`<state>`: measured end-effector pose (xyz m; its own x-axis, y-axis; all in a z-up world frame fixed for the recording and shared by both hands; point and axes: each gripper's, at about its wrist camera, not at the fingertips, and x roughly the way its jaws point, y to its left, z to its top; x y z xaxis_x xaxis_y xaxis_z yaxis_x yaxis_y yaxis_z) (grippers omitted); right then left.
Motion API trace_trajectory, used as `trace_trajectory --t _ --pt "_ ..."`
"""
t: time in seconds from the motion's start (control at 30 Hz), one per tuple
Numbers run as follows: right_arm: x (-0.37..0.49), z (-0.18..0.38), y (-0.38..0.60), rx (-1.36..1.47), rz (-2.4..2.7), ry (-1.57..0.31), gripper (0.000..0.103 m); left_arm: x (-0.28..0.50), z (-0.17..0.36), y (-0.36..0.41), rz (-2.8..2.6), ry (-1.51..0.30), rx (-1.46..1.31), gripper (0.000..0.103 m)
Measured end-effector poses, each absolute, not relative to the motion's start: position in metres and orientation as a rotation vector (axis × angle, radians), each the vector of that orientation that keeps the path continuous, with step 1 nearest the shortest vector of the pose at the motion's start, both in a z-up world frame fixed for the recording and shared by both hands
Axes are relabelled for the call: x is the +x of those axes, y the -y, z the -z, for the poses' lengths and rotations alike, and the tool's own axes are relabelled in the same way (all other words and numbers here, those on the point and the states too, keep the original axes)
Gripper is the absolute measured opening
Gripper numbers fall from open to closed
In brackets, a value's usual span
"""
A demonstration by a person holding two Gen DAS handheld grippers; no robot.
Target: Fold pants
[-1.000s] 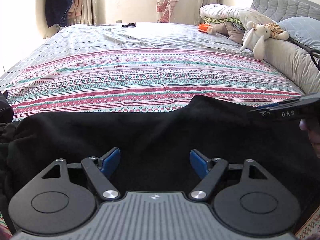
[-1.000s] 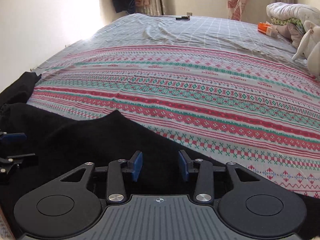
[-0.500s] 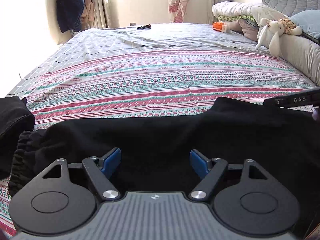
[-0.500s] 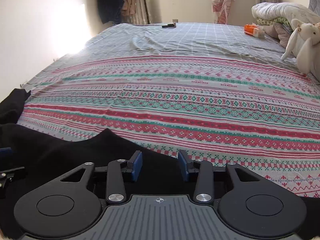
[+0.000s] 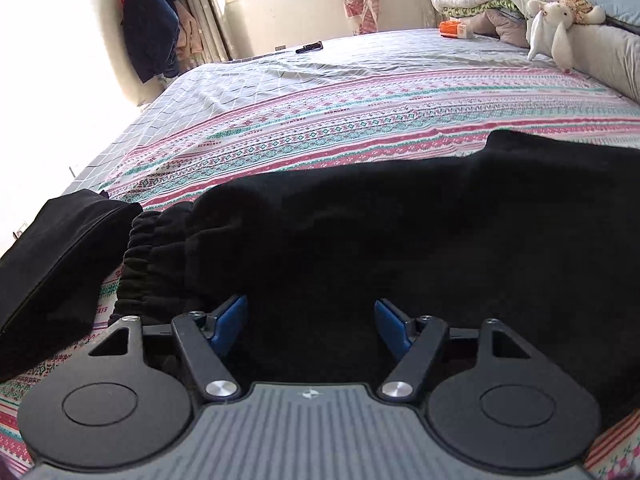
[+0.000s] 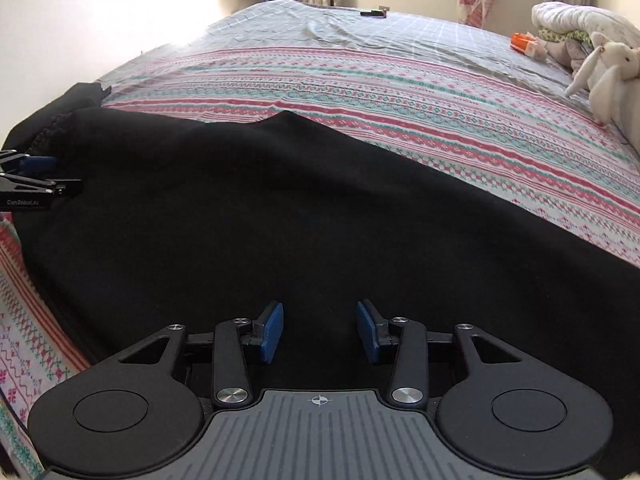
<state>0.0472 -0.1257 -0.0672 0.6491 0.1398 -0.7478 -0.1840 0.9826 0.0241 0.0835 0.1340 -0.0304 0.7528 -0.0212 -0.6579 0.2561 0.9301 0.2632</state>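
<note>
Now both tongs (image 5: 311, 322) (image 6: 319, 330) low over black pants (image 5: 400, 240).

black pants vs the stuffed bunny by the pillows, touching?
Apart. The left wrist view shows bare patterned bedspread between the black pants and the stuffed bunny.

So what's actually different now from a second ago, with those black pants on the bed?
Both views have slid sideways along the black pants: the left gripper now sits by the elastic waistband, its jaws closing with cloth between them but not yet pinched. The right gripper has moved along too, open over the cloth. The pants lie as before on the patterned bedsheet; the stuffed rabbit has not moved.
</note>
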Motion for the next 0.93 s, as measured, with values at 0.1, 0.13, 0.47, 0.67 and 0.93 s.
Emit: trace_trajectory --t 0.1,0.13,0.47,0.67,0.93 --pt "0.017 0.067 0.141 -0.074 -0.141 -0.852 0.040 0.083 0.036 -0.146 0.148 -0.681 0.337 0.071" --pt "0.008 0.066 0.146 -0.068 -0.127 -0.860 0.040 0.084 0.035 -0.152 0.137 -0.686 0.301 0.062" --pt "-0.047 0.045 0.157 -0.053 -0.116 -0.800 0.041 0.051 -0.003 -0.152 0.171 -0.720 0.124 0.082" --pt "-0.041 0.048 0.113 -0.150 -0.200 -0.739 0.041 0.030 -0.012 -0.177 0.068 -0.762 -0.036 0.084" --pt "-0.026 0.063 0.070 -0.268 -0.257 -0.732 0.033 0.041 0.004 -0.207 -0.070 -0.807 -0.134 0.077"
